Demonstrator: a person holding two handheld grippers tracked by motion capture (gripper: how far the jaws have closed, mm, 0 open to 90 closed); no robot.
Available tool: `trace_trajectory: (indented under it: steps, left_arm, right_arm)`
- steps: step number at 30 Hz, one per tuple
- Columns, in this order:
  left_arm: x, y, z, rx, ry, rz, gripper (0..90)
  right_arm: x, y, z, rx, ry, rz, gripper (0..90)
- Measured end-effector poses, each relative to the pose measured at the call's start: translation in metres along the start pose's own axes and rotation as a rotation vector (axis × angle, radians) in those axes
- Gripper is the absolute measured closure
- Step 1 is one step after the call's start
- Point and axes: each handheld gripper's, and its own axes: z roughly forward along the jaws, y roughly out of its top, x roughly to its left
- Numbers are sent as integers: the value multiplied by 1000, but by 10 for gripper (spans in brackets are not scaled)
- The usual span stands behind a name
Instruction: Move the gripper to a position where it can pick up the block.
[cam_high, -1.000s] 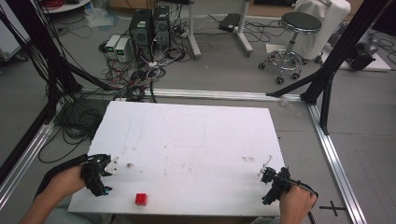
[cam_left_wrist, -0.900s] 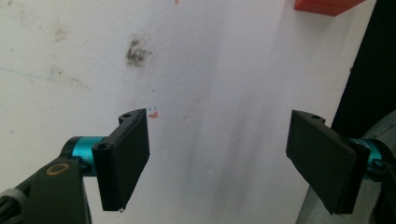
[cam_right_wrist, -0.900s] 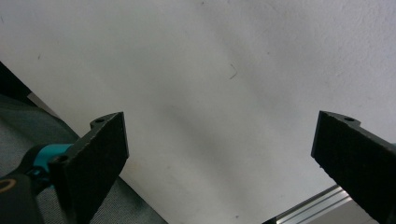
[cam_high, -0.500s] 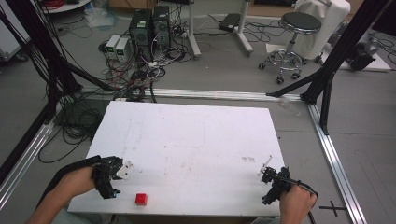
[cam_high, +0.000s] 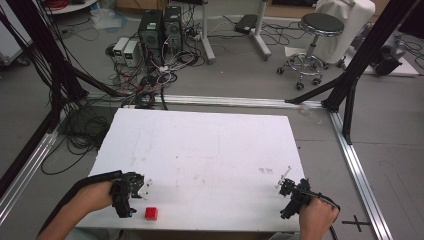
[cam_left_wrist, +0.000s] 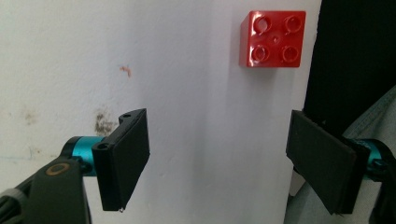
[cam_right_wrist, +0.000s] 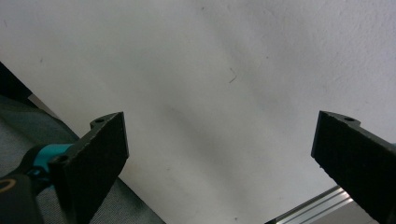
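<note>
1. The red brick (cam_high: 151, 213) is the landmark; it lies studs up on the white table (cam_high: 210, 150), close to the near edge, touched by nothing.
2. The left gripper (cam_high: 131, 192) sits just left of the brick; its jaws are spread wide and empty; in the left gripper view the brick (cam_left_wrist: 272, 39) lies ahead of the two pads and toward the right-hand one, which reads as lining up for a grasp.
3. The right gripper (cam_high: 289, 192) is well apart from the brick, at the table's near right corner; its jaws are also spread, over bare table; it looks parked, leaving the brick to the other hand.
</note>
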Motion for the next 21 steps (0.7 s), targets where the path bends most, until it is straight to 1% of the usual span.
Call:
trace_trajectory:
  steps: [2,4,5,8,12,14,15,18,21]
  left_arm:
    - [-1,4,1,9,-5,9,219]
    - [-2,7,2,10,-7,10,219]
    - [-2,9,2,11,-11,15,219]
    - [-4,13,3,13,-21,24,219]
    - [-7,18,5,11,-28,25,219]
    - [-8,20,6,15,-38,39,219]
    - [-9,21,6,12,-37,36,219]
    - [-11,25,9,10,-45,45,219]
    - [-12,29,11,18,-50,51,219]
  right_arm:
    - [0,0,0,0,-1,2,31]
    - [0,0,0,4,0,7,31]
    - [0,0,0,3,-1,1,31]
    - [0,-1,0,1,0,8,31]
    - [-1,-1,0,-3,0,1,31]
    - [-1,-1,0,-5,0,-1,31]
    - [-1,-1,0,-4,3,2,31]
    - [-1,-1,0,-2,2,3,31]
    - [-1,-1,0,-4,3,3,31]
